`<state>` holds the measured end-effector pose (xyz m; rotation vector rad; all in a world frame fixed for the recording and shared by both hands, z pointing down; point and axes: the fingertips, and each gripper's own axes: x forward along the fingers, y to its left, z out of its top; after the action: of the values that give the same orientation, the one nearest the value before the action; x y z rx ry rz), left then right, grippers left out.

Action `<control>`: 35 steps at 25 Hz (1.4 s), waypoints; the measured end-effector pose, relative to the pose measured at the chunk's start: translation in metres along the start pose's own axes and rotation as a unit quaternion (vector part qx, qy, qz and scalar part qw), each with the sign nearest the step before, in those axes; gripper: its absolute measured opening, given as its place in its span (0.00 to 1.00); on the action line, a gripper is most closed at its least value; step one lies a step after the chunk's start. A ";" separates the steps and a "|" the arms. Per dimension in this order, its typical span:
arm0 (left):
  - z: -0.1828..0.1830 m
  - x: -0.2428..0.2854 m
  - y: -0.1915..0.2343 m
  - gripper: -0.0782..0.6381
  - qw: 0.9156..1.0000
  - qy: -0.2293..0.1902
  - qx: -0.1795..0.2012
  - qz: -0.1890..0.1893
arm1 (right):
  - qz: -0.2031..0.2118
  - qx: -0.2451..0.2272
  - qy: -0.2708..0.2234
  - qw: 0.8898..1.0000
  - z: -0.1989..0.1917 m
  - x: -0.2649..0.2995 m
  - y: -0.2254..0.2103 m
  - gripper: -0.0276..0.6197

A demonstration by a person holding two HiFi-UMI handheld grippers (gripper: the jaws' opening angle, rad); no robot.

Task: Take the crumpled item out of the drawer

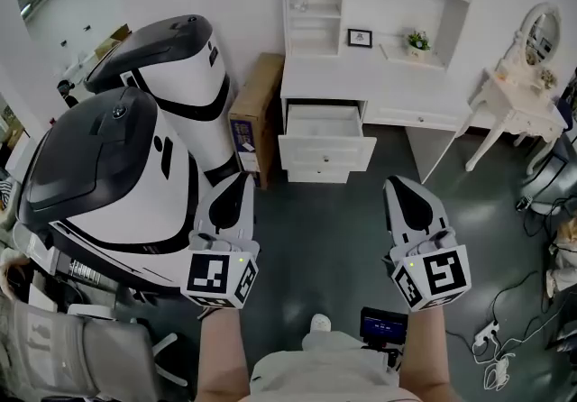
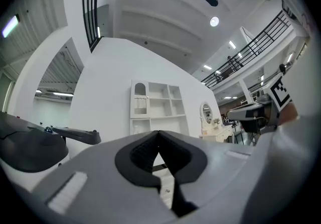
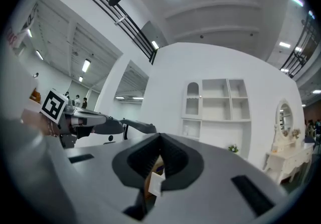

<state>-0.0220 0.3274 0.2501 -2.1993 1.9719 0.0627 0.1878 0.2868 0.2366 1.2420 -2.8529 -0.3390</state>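
A white desk (image 1: 397, 85) stands across the floor ahead, with its top drawer (image 1: 323, 132) pulled out. The drawer's inside looks white, and I cannot make out any crumpled item in it. My left gripper (image 1: 238, 179) and right gripper (image 1: 398, 184) are held side by side over the dark floor, well short of the desk and pointing toward it. In the left gripper view the left gripper (image 2: 159, 134) has its jaw tips together with nothing held, and the desk shows beyond. The right gripper (image 3: 160, 137) is likewise shut and empty.
Two large white-and-black machines (image 1: 126, 139) fill the left side, with a cardboard box (image 1: 256, 107) leaning between them and the desk. A white dressing table with an oval mirror (image 1: 521, 89) stands at the right. Cables and a power strip (image 1: 487, 333) lie on the floor at the right.
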 end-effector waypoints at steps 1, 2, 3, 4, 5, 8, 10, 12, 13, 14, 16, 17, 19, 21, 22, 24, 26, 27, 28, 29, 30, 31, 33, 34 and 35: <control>-0.001 0.010 -0.001 0.12 1.000 -0.001 0.001 0.003 | 0.003 0.000 -0.001 1.000 -0.002 0.007 -0.008 0.05; -0.002 0.019 -0.002 0.12 1.000 -0.002 0.003 0.005 | 0.006 -0.002 -0.001 1.000 -0.004 0.014 -0.016 0.05; -0.003 0.026 -0.002 0.12 1.000 -0.002 0.004 0.007 | 0.008 -0.002 -0.001 1.000 -0.006 0.020 -0.023 0.05; -0.005 0.033 -0.003 0.12 1.000 -0.002 0.005 0.009 | 0.009 -0.001 -0.003 1.000 -0.008 0.026 -0.029 0.05; -0.007 0.040 -0.003 0.12 1.000 -0.001 0.004 0.010 | 0.011 0.001 -0.004 1.000 -0.010 0.032 -0.035 0.05; -0.014 0.057 -0.001 0.12 1.000 0.004 0.004 0.012 | 0.019 0.008 -0.006 1.000 -0.018 0.050 -0.046 0.05; -0.020 0.068 0.002 0.12 1.000 0.007 0.001 0.015 | 0.024 0.006 -0.002 1.000 -0.023 0.059 -0.050 0.05; -0.023 0.079 0.005 0.12 1.000 0.008 -0.004 0.021 | 0.028 0.005 0.001 1.000 -0.028 0.067 -0.056 0.05; -0.024 0.085 0.008 0.12 1.000 0.008 -0.005 0.022 | 0.028 0.007 0.003 1.000 -0.030 0.071 -0.059 0.05; -0.025 0.091 0.009 0.12 1.000 0.008 -0.005 0.022 | 0.028 0.010 0.003 1.000 -0.032 0.075 -0.063 0.05; -0.028 0.103 0.013 0.12 1.000 0.009 -0.004 0.020 | 0.024 0.016 0.004 1.000 -0.037 0.083 -0.072 0.05; -0.030 0.110 0.015 0.12 1.000 0.010 -0.004 0.019 | 0.022 0.018 0.005 1.000 -0.039 0.087 -0.076 0.05; -0.036 0.124 0.021 0.12 1.000 0.010 -0.004 0.017 | 0.018 0.020 0.007 1.000 -0.045 0.098 -0.083 0.05; -0.043 0.141 0.030 0.12 1.000 0.011 -0.006 0.015 | 0.011 0.020 0.011 1.000 -0.052 0.112 -0.091 0.05; -0.046 0.151 0.035 0.12 1.000 0.012 -0.007 0.015 | 0.008 0.020 0.015 1.000 -0.056 0.121 -0.095 0.05; -0.052 0.171 0.046 0.12 1.000 0.013 -0.010 0.014 | 0.007 0.019 0.021 1.000 -0.062 0.139 -0.102 0.05; -0.059 0.191 0.058 0.12 1.000 0.014 -0.014 0.013 | 0.005 0.018 0.027 0.999 -0.068 0.159 -0.110 0.05; -0.062 0.201 0.064 0.12 1.000 0.015 -0.016 0.012 | 0.003 0.017 0.029 0.999 -0.070 0.170 -0.114 0.05; -0.067 0.212 0.071 0.12 1.000 0.017 -0.018 0.011 | 0.000 0.017 0.031 0.999 -0.072 0.182 -0.118 0.05; -0.071 0.223 0.078 0.12 1.000 0.019 -0.021 0.010 | -0.001 0.017 0.033 0.999 -0.074 0.194 -0.121 0.05; -0.074 0.235 0.086 0.12 0.999 0.020 -0.023 0.009 | -0.001 0.017 0.034 0.999 -0.075 0.207 -0.124 0.05; -0.077 0.247 0.094 0.12 0.999 0.020 -0.026 0.007 | -0.002 0.017 0.036 0.999 -0.076 0.220 -0.127 0.05; -0.081 0.271 0.108 0.12 0.999 0.020 -0.027 0.001 | -0.005 0.019 0.039 0.999 -0.080 0.245 -0.133 0.05; -0.083 0.283 0.115 0.12 0.999 0.019 -0.026 -0.003 | -0.009 0.021 0.041 0.999 -0.082 0.258 -0.137 0.05; -0.085 0.296 0.122 0.12 1.000 0.020 -0.024 -0.007 | -0.012 0.023 0.043 0.999 -0.085 0.271 -0.141 0.05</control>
<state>-0.1160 0.0110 0.2746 -2.2613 1.9941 0.0647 0.1127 -0.0195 0.2709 1.2667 -2.7908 -0.2144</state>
